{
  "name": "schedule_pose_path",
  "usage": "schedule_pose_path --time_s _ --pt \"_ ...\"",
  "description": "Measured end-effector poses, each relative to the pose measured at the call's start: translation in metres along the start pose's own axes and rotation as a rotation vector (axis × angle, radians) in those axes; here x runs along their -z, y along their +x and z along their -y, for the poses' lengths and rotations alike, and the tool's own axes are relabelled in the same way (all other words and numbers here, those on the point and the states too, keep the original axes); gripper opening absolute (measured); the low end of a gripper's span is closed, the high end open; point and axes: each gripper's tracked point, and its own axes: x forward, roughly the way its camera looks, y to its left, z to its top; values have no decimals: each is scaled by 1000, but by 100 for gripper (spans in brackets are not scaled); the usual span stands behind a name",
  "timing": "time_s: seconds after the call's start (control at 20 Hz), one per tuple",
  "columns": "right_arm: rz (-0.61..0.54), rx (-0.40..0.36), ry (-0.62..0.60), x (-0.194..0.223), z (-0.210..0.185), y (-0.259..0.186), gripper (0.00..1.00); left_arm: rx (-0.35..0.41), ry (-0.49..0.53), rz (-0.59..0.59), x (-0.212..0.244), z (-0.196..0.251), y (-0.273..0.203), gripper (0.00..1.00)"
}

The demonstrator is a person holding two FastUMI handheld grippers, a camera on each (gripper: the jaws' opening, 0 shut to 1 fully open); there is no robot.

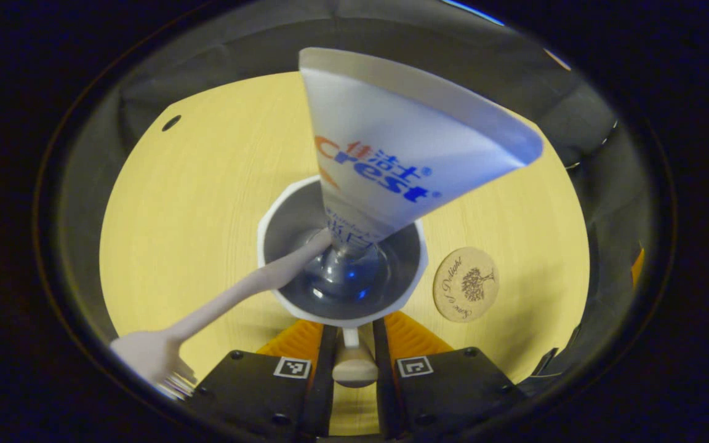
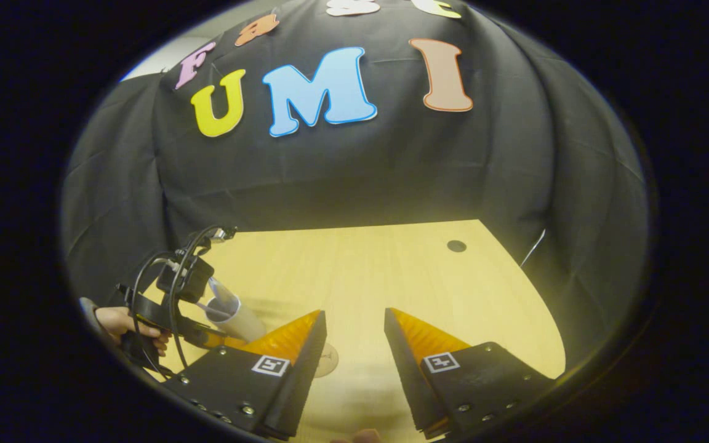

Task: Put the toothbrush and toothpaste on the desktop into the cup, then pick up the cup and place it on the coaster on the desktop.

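With both toothbrush point(image 1: 219, 304) and toothpaste point(image 1: 391, 154) already standing in the cup point(image 1: 268, 224), the loading half of the task looks done; what is left is the carry to the coaster point(image 1: 465, 284).

- Left gripper view, far left: toothbrush handle leans out over the cup's rim, bristle head toward the camera, low at the left.
- Centre: white cup, seen from above. Toothpaste tube stands cap-down in it, flat crimped end fanning up and to the right.
- Left gripper point(image 1: 354, 335): its 2 orange fingers are drawn in on a small white part at the cup's near side, probably a handle or rim lug; I cannot tell which. Grip reads as clamped on the cup. Whether the cup is lifted or rests on the tabletop point(image 1: 194, 184) I cannot tell.
- Right of the cup: round cork coaster, just beside the cup, bare on top.
- Judgement: short sideways move to the right. Both tall items overhang and could tip or drag if the cup tilts.

- Right gripper view, left: the left gripper point(image 2: 219, 332) and the hand point(image 2: 127, 326) holding it, cup point(image 2: 234, 320) at its tip near the tabletop's left edge.
- Just right of it: coaster point(image 2: 327, 360) half hidden behind the right gripper's left finger.
- Centre: right gripper point(image 2: 354, 338), fingers apart, holding nothing, hanging over bare wood.
- Right: open tabletop point(image 2: 391, 271) to the far edge; 1 cable hole point(image 2: 456, 246) near the far right corner. Plenty of room; the right gripper sits near the coaster and may crowd the set-down.
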Motion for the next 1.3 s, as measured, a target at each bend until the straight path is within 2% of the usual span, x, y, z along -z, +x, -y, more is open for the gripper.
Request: schedule_pose_path --time_s 0.25,0.45,0.55,0.65,0.85,1.3 --pt "-10 10 8 3 4 -2 65 20 -7 27 -3 1 -1 34" --pt "-11 20 21 2 7 -3 67 66 -7 59 -5 14 -7 34" --pt "-15 18 29 3 7 -2 65 71 9 92 -8 21 -9 34" --pt "-15 16 31 2 5 -3 65 86 23 103 -11 30 -13 29" --pt "-16 14 27 4 4 -6 63 111 50 132 -13 48 -16 30" --pt "-8 24 58 4 10 -12 64 166 159 97 10 98 -29 30"
